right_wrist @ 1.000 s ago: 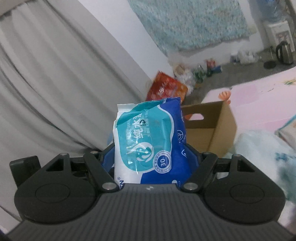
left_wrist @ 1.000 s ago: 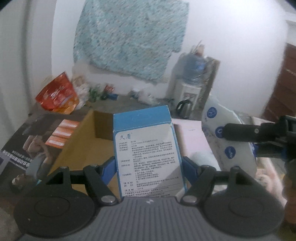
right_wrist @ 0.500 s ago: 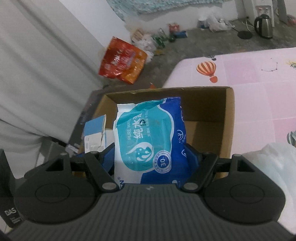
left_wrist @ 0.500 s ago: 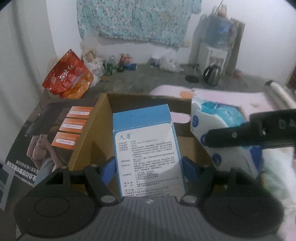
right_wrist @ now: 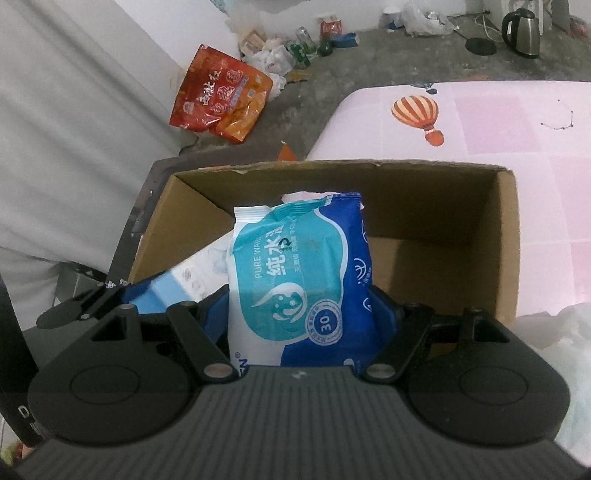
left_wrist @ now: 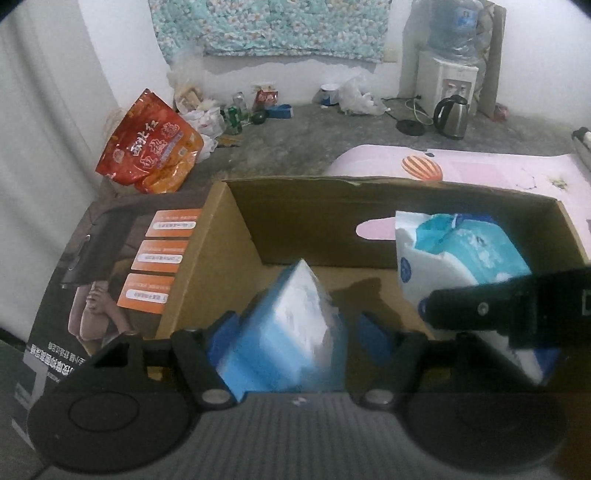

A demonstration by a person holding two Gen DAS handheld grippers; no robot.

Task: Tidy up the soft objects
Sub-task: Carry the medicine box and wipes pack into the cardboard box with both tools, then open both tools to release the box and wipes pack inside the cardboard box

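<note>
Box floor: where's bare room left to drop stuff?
Bare floor right of the wipes pack, up to the cardboard box right and back walls. Crowded left: the blue box is beside the pack.

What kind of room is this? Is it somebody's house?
Probably a plain room in someone's home. A water dispenser stands against the wall with an electric kettle on the bare floor beside it, a flowered cloth hangs on the wall, and a pink balloon-print sheet lies beside the cardboard box.
</note>
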